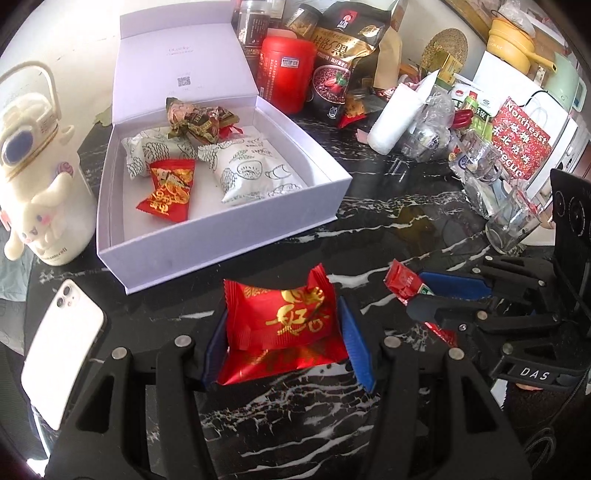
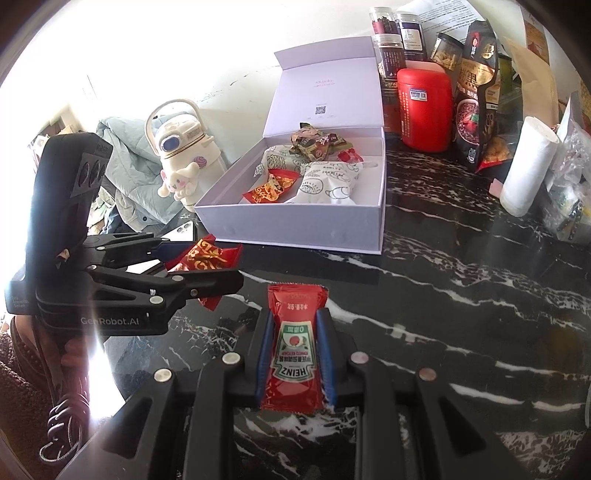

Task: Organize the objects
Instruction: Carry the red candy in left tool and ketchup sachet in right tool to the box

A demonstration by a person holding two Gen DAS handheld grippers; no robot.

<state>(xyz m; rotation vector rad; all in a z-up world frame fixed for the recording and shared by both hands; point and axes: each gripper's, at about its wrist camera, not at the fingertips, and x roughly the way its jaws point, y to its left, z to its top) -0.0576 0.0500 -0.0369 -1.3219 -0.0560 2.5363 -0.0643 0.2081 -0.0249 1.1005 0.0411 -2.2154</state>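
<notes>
Holding a red gold-printed snack packet (image 1: 280, 317) between its blue pads (image 1: 356, 347), the left gripper (image 1: 282, 332) is clamped on the packet's two sides, above the black marbled tabletop (image 1: 369, 221). In the right wrist view the same gripper (image 2: 218, 266) appears from the side, at left, with the packet (image 2: 207, 256) projecting from its fingers.

The right gripper (image 2: 293, 350) has its fingers drawn together on a Heinz ketchup sachet (image 2: 293, 354); the sachet's upper edge extends beyond the fingertips, and its label reads upside down. In the left wrist view this gripper (image 1: 424, 297) enters from the right, with the sachet (image 1: 402, 284) protruding toward the centre of the table.

Beyond both grippers stands an open white gift box (image 1: 229, 236), its lid (image 1: 184, 59) raised upright at the back. Inside lie a second red gold-printed packet (image 1: 168, 190), two white pouches with line drawings (image 1: 255, 177), and a cluster of brown-green wrapped sweets (image 1: 199, 120) at the rear.

To the left of the box is a cream astronaut-shaped flask (image 1: 40, 147) with a plush toy (image 1: 37, 225) attached. A white smartphone (image 1: 62, 350) lies face down near the left gripper. Behind and to the right of the box stand a red canister (image 1: 286, 74), a dark snack bag (image 1: 340, 62), jars (image 1: 255, 22), a white paper roll (image 1: 397, 114) and a clear glass (image 1: 513, 221).
</notes>
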